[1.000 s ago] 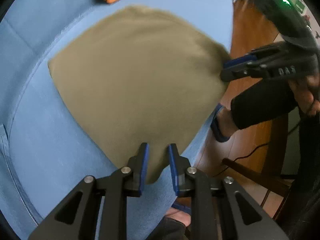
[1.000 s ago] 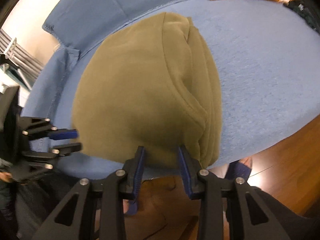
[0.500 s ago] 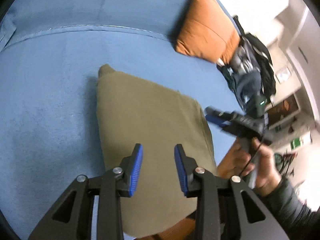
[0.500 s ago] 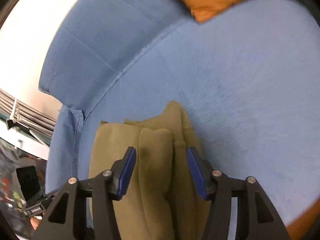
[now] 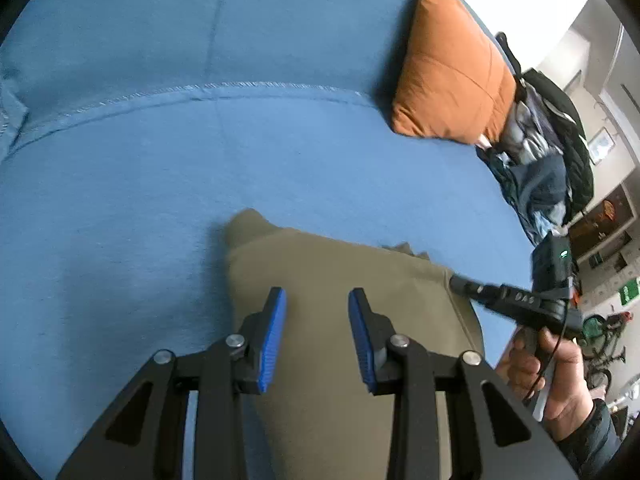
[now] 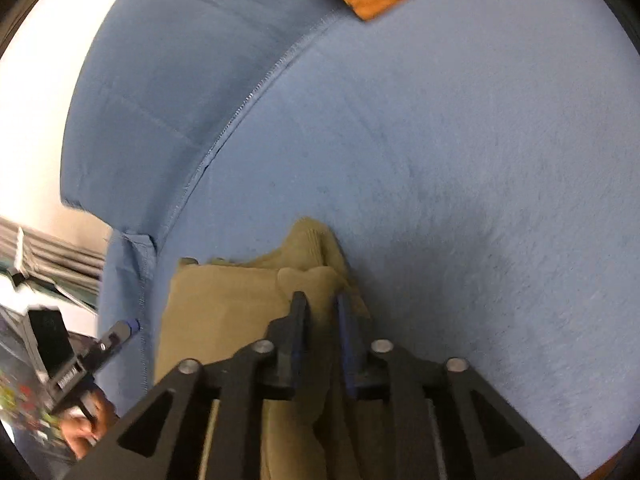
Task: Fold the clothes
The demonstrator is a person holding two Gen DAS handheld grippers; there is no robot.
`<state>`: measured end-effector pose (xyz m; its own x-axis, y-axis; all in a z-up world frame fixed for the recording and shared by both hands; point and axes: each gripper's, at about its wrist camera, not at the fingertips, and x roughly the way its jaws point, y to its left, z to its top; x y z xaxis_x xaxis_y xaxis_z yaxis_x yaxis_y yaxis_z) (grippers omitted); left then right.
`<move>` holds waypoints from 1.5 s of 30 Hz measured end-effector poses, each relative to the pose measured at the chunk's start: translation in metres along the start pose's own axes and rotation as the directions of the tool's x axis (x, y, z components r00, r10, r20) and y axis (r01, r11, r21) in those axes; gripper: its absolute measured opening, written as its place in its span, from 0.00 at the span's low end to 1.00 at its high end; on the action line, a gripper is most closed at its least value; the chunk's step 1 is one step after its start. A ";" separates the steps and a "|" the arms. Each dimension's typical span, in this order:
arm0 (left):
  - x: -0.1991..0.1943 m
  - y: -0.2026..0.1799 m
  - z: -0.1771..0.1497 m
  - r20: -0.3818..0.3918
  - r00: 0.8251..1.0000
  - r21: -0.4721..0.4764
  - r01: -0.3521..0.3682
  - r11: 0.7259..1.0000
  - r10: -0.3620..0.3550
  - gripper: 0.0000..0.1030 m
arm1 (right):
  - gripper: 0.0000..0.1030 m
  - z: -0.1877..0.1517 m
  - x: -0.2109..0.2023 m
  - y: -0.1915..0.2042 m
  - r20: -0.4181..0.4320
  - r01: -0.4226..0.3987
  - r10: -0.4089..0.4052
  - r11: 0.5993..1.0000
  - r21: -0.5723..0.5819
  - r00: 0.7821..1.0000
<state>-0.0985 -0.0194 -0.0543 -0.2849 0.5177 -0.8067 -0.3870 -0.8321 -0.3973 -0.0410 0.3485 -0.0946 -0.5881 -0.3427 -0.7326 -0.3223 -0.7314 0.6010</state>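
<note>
Sofa (image 5: 160, 184): blue, fills most of both views.
Garment (image 5: 344, 264): olive, folded, lies on the sofa seat at lower centre of both frames.
Cushion (image 5: 448, 72): orange, upper right, leaning on the backrest.
Left gripper (image 5: 316, 336): jaws apart, empty, over the garment.
Right gripper (image 6: 322, 316): jaws pinched on a fold at the garment's right edge.

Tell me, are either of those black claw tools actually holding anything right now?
The right gripper pinches the olive garment by a bunched fold at its right edge. The left gripper holds nothing, its jaws apart above the cloth.
</note>
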 end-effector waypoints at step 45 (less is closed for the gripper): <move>-0.021 -0.049 -0.167 -0.218 0.971 0.376 -0.011 0.927 0.100 0.15 | 0.08 -0.178 -0.062 0.033 -0.195 0.011 -0.132 0.853 -0.522 0.972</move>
<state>0.0733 -0.0223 -0.0913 -0.1238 0.3760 -0.9183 -0.6851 -0.7018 -0.1950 0.1169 0.2408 -0.0865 -0.3845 -0.3518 -0.8534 0.1063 -0.9352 0.3377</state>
